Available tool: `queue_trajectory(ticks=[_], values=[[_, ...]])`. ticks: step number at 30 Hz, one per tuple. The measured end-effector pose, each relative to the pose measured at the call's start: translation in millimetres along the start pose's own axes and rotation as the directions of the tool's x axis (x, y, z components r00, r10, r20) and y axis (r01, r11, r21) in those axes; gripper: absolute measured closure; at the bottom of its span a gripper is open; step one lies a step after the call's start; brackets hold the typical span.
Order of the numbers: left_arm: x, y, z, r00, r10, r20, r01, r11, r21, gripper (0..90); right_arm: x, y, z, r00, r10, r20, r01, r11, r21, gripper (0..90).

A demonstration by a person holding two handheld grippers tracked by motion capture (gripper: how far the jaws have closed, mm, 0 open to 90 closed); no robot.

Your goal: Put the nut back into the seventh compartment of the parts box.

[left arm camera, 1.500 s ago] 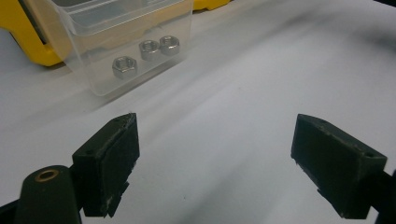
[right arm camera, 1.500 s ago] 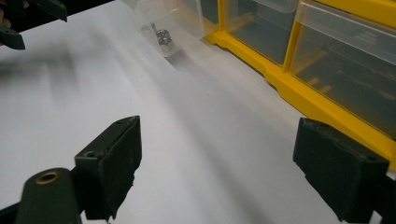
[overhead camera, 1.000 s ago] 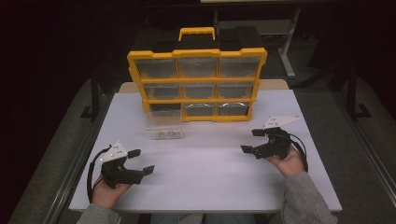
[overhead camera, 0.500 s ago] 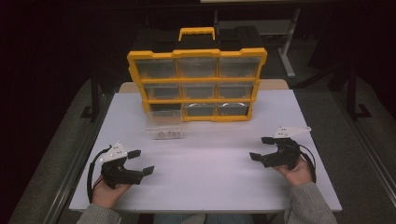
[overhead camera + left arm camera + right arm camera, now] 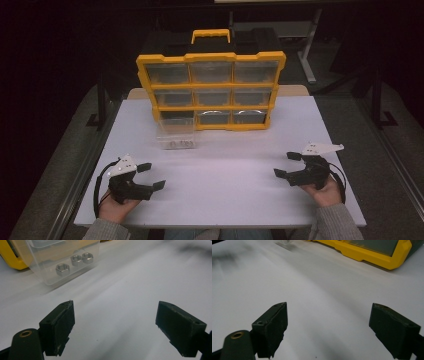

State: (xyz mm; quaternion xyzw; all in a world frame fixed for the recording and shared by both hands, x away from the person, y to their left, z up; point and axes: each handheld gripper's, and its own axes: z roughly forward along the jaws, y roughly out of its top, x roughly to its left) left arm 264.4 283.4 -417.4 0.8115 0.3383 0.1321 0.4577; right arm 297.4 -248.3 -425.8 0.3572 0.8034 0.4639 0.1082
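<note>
- Clear drawer [image 5: 175, 134] out on the white table [image 5: 225, 200], just before the lower-left bay of the yellow organizer [image 5: 212, 90], at about 11 o'clock from table centre.
- Three steel nuts [image 5: 72, 262] inside the drawer, side by side along its front wall.
- Left gripper [image 5: 150, 176] at 7 o'clock on the table, held low in a hand, jaws spread wide with bare tabletop between; drawer at 1 o'clock from it, well apart.
- Right gripper [image 5: 287, 164] at 4 o'clock, likewise gaping and empty, pointed toward table centre.
- Organizer upright at 12 o'clock, three rows of three bays, handle on top.
- Organizer's yellow bottom edge at 1 o'clock in the right gripper view.
</note>
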Motion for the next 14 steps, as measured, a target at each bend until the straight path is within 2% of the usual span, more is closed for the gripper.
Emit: queue_trajectory(ticks=[14], values=[[-0.8, -0.7, 1.5, 1.0, -0.004, -0.006, 0.004, 1.0, 0.009, 16.0, -2.1, -12.7, -2.2, 0.9999, 0.011, 0.001, -0.011, 1.0, 0.025, 14.5]])
